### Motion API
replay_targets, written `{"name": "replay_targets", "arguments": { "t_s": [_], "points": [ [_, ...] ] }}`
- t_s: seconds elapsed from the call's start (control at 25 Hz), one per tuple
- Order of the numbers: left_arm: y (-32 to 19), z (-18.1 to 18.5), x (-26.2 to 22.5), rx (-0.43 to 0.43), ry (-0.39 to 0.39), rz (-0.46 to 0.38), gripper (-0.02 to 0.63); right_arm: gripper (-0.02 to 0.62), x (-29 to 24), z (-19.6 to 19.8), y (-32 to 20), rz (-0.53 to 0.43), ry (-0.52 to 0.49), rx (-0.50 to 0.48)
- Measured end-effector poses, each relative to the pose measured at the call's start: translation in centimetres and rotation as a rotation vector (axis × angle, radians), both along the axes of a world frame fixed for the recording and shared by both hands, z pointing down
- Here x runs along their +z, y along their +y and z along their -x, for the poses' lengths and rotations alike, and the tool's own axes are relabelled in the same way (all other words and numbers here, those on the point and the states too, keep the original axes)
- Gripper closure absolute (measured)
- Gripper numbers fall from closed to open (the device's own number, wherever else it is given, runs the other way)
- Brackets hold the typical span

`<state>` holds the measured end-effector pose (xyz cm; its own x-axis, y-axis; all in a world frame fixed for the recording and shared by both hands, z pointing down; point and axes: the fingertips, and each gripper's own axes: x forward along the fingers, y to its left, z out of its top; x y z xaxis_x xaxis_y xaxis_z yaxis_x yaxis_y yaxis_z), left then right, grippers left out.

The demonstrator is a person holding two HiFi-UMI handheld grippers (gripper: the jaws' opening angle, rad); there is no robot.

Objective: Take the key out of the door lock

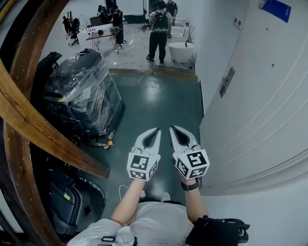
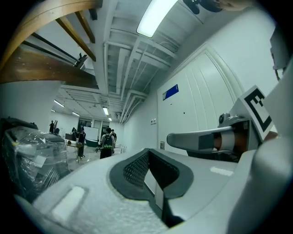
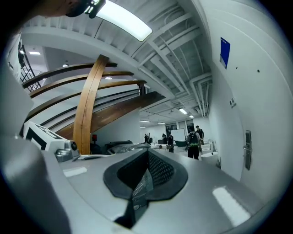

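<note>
Both pairs of tongs were shut with nothing in them. The left tongs (image 1: 155, 132) and the right tongs (image 1: 174, 130) were side by side, pointing level along the green floor (image 1: 159, 103). The lock plate (image 1: 227, 81) sat on the white door (image 1: 262, 110) to their right, well ahead of the tips, and any key in it was too small to make out. A plastic-wrapped load (image 1: 79, 93) stood on the left

left tongs (image 1: 155, 132) light grey, black-white square markers | right tongs (image 1: 174, 129) same | floor (image 1: 159, 103) dark teal | wall (image 1: 260, 96) white | sign (image 1: 276, 8) blue | beam (image 1: 43, 129) brown wood
</note>
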<state>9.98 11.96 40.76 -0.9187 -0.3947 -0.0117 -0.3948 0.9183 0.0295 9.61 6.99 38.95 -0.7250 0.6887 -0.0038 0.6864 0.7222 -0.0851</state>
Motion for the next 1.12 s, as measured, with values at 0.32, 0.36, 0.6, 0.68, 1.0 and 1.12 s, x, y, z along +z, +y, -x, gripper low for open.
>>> {"name": "replay_targets", "arguments": {
  "t_s": [0.32, 0.36, 0.6, 0.68, 1.0, 1.12],
  "points": [
    [1.5, 9.4, 1.5, -0.08, 0.054, 0.029, 0.606, 0.595, 3.4, 11.2, -1.7, 0.041, 0.114, -0.007],
    [1.7, 10.8, 1.8, -0.079, 0.057, 0.027, 0.606, 0.595, 3.6, 12.7, -1.4, 0.04, 0.117, -0.008],
    [3.4, 21.3, 3.6, -0.027, 0.054, -0.002, 0.606, 0.595, 4.7, 21.7, 1.6, 0.005, 0.094, 0.004],
    [4.4, 25.5, 3.3, 0.009, 0.045, -0.009, 0.606, 0.595, 4.7, 25.9, 3.1, 0.003, 0.1, 0.026],
    [14.9, 39.3, -1.0, -0.043, -0.044, -0.007, 0.606, 0.595, -1.4, 40.1, 10.8, 0.09, -0.062, 0.125],
    [17.6, 43.8, 2.4, -0.064, 0.038, -0.057, 0.606, 0.595, -1.3, 42.4, 12.5, 0.083, -0.121, 0.155]
  ]
}}
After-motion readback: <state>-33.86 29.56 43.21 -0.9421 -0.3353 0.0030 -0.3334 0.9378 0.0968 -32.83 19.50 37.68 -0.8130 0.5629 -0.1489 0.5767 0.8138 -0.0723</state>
